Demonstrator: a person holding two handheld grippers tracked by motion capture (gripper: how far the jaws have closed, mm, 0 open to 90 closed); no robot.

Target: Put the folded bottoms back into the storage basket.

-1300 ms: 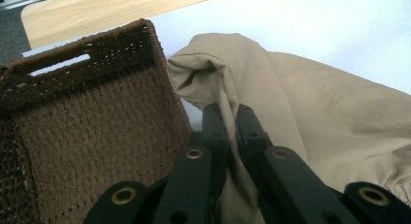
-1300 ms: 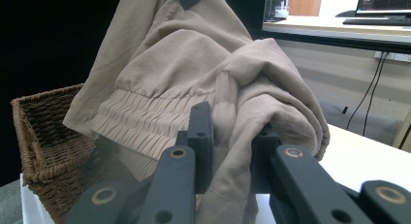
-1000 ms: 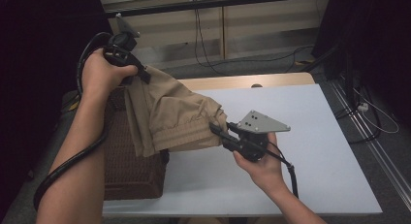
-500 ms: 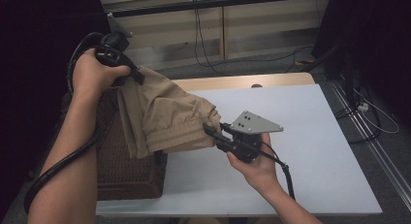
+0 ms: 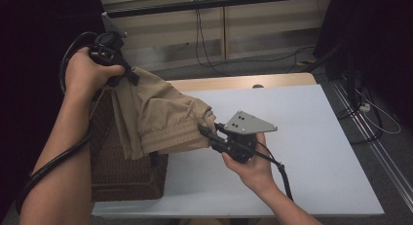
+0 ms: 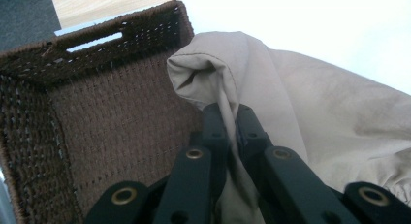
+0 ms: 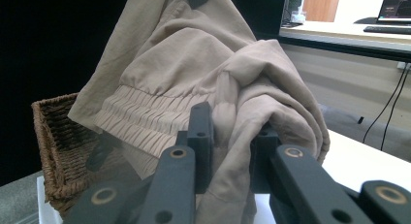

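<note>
Beige garment (image 5: 156, 118) hangs stretched between both hand-held grippers over basket (image 5: 122, 174).

A white table (image 5: 302, 137) is seen, with a strip of light wood (image 5: 234, 83) along its far edge. A dark brown wicker basket (image 5: 122, 174) is placed directly on it, at the near left corner. The right part of the white surface is left bare.

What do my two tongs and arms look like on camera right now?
Both tongs, left and right, are black, with brass-coloured rivets on the jaw links. Each carries a grey three-cornered plate with small holes and trails a black cable, the left one thick. The forearms are bare; no sleeves or gloves show.
</note>
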